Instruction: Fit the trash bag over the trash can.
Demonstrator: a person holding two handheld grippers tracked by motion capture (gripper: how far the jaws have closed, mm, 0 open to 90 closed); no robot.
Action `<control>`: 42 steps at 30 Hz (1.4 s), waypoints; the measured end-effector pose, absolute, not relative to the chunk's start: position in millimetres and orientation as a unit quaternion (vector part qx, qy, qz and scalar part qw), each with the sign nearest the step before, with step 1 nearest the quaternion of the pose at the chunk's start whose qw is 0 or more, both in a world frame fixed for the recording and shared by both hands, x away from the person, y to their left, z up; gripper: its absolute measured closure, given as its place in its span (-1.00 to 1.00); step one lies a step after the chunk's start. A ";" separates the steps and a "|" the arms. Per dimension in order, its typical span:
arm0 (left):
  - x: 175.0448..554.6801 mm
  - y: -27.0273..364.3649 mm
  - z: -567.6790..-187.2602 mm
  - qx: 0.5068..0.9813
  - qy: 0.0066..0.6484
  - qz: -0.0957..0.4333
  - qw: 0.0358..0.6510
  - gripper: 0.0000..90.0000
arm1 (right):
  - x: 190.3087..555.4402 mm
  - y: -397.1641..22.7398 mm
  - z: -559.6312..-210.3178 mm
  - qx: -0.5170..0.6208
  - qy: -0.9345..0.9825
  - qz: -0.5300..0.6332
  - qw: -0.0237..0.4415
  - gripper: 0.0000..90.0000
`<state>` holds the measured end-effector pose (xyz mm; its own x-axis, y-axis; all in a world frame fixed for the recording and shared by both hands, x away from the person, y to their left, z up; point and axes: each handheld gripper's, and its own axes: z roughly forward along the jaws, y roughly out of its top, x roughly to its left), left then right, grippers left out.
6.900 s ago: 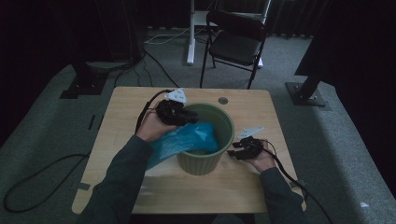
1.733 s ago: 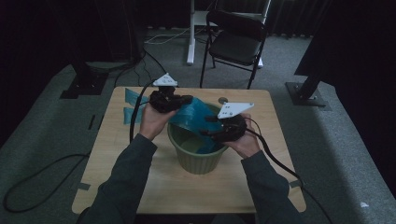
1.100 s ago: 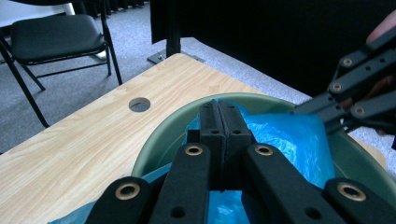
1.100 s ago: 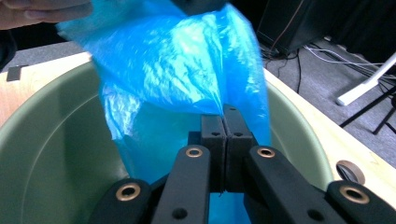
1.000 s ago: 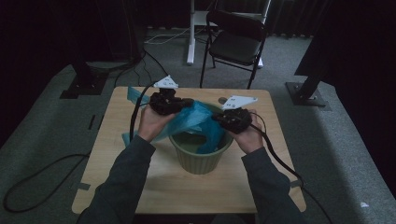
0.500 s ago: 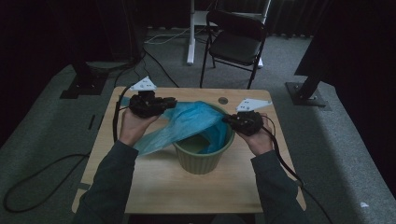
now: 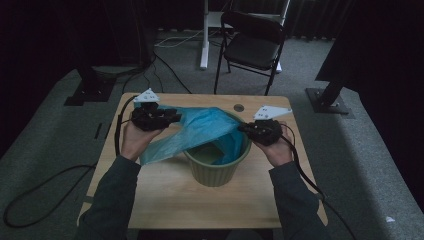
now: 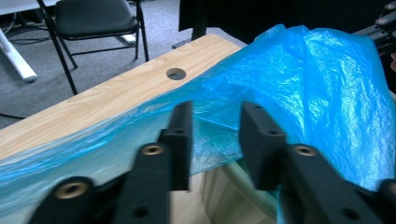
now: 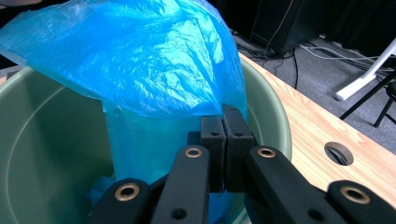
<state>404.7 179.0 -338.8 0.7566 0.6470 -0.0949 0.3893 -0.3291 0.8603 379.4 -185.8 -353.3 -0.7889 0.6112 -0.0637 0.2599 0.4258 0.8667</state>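
**Blue bag being stretched over the green bin**

A person is holding a gripper in each hand over a wooden desk [image 7: 165,200]. A green bin [image 7: 216,172] is standing near the middle of the desk, a little toward the right edge, and a blue plastic bag [image 7: 200,127] is lying spread across its mouth, trailing off to the left over the desk and hanging partly down inside the bin.

The left gripper [image 8: 214,140] is hovering near the far left corner of the desk, at the bag's left end. Its fingers have just been opening and are now standing well apart; the bag's film is lying in front of the gap, and the pads are not pressing on it.

The right gripper [image 9: 225,140] is sitting at the bin's right rim. Its fingers are pressed tight together, pinching the edge of the bag just inside the rim, with the film rising from the grip toward the left gripper.

A round hole [image 7: 239,107] is showing in the desk near the far edge, behind the bin. A black chair [image 7: 252,45] is standing on the floor beyond the desk.
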 end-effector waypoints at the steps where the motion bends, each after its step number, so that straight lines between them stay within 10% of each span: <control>1: 405.0 177.0 -341.3 0.808 0.308 0.117 0.489 0.28 | 379.1 -185.8 -353.3 0.263 0.824 0.465 0.189 0.97; 12: 400.7 151.1 -343.2 0.829 0.258 0.098 0.487 0.00 | 378.4 -185.3 -354.2 0.260 0.824 0.468 0.187 0.95; 20: 396.9 139.4 -343.4 0.843 0.264 0.152 0.444 0.97 | 376.8 -189.8 -353.3 0.260 0.824 0.464 0.197 0.95; 34: 393.3 158.4 -338.4 0.824 0.290 0.176 0.454 0.99 | 374.7 -206.3 -355.7 0.272 0.821 0.462 0.195 0.91; 42: 394.7 157.7 -336.1 0.821 0.297 0.187 0.451 0.99 | 372.6 -208.6 -354.3 0.261 0.824 0.468 0.188 0.49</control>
<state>394.7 157.7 -336.1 0.7536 0.6561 0.0395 0.3190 -0.4177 0.8507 372.6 -208.6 -354.3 -0.7937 0.6048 -0.0652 0.2540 0.4270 0.8679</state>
